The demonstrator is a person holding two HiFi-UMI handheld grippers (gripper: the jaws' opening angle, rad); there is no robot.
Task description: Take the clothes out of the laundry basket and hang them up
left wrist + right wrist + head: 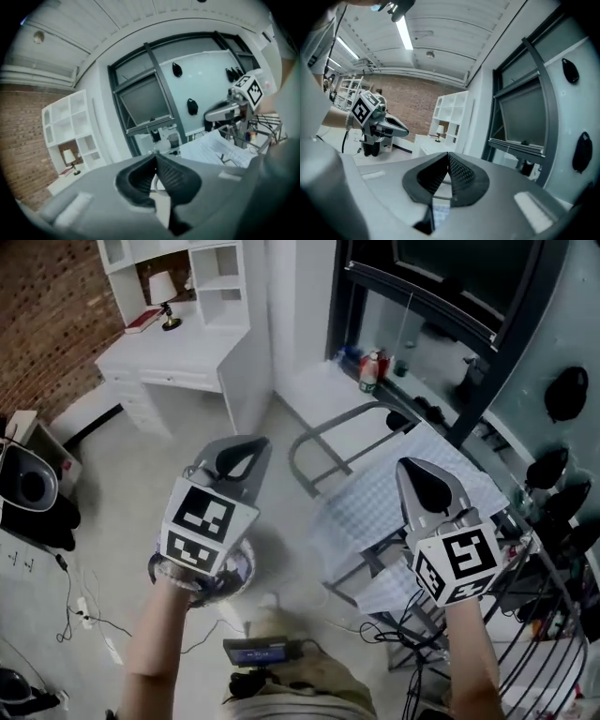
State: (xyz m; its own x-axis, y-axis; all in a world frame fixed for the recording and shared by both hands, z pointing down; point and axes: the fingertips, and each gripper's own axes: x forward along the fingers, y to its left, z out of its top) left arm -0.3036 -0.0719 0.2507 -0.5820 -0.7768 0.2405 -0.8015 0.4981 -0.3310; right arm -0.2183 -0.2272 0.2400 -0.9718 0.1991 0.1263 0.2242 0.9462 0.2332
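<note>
The head view shows two grippers, the left gripper (246,448) and the right gripper (424,474), held side by side. One checked cloth (375,504) lies draped over one drying rack (356,412). In the left gripper view the jaws are pressed together, with nothing between them. In the right gripper view the jaws are likewise together and empty.

Left gripper (236,457) jaws closed, empty, right gripper (424,482) likewise
</note>
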